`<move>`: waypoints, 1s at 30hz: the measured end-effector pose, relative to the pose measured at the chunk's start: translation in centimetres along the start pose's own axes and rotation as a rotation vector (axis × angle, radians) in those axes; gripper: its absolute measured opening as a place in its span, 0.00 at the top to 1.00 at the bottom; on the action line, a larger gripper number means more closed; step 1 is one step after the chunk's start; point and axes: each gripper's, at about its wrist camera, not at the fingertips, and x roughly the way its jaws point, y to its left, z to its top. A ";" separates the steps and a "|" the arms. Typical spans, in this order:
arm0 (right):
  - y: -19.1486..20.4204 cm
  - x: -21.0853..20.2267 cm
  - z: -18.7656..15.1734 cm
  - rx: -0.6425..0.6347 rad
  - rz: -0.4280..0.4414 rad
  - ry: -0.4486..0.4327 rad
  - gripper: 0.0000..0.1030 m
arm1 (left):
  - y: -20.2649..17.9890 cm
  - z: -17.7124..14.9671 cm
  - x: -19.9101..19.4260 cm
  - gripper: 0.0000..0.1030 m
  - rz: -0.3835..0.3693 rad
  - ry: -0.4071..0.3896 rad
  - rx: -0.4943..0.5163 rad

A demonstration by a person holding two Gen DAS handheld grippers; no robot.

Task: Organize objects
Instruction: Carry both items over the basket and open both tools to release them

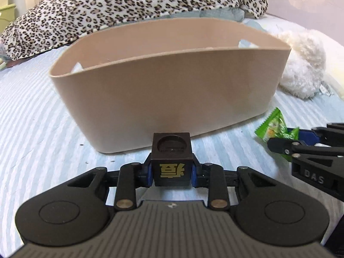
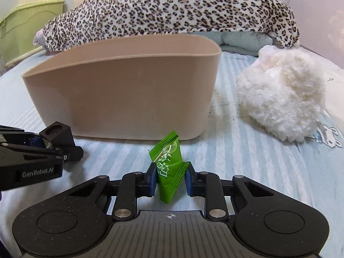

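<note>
My left gripper is shut on a dark brown cube with a round hollow on top and a yellow character on its face. It sits just in front of the tan oval bin. My right gripper is shut on a green candy packet, also in front of the bin. In the left wrist view the right gripper and packet are at the right. In the right wrist view the left gripper and cube are at the left. The bin's floor is hidden.
The bin stands on a bed with a pale blue striped sheet. A leopard-print blanket is piled behind the bin. A fluffy white plush lies to the bin's right. A green cabinet stands at the far left.
</note>
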 end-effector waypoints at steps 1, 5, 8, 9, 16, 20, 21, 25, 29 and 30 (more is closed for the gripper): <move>-0.1 -0.5 0.0 0.002 0.005 -0.006 0.77 | 0.1 0.0 -0.4 0.67 -0.003 -0.008 -0.005; -0.3 -2.8 0.6 0.005 0.019 -0.047 0.77 | 0.8 0.4 -2.1 0.67 -0.007 -0.044 -0.007; -0.2 -4.5 1.6 0.003 0.028 -0.091 0.77 | 1.1 1.0 -3.6 0.67 -0.004 -0.079 -0.005; -0.2 -5.0 2.0 0.004 0.036 -0.109 0.77 | 1.2 1.3 -4.2 0.67 -0.007 -0.093 -0.007; 0.3 -7.0 5.5 -0.006 0.052 -0.215 0.77 | 1.6 3.7 -7.6 0.67 0.018 -0.207 0.009; 0.7 -6.8 7.8 -0.034 0.043 -0.254 0.77 | 1.8 5.9 -8.0 0.67 0.052 -0.257 0.022; 0.8 -6.6 8.4 -0.036 0.040 -0.261 0.77 | 1.9 6.4 -8.1 0.67 0.060 -0.264 0.019; 1.1 -5.5 10.5 -0.032 0.022 -0.275 0.77 | 2.3 8.5 -7.1 0.67 0.104 -0.283 0.003; 1.6 -3.7 12.2 -0.046 -0.001 -0.262 0.77 | 2.6 10.7 -5.1 0.67 0.140 -0.272 -0.009; 1.7 -3.2 12.6 -0.050 -0.005 -0.256 0.77 | 2.6 11.2 -4.6 0.67 0.150 -0.262 -0.011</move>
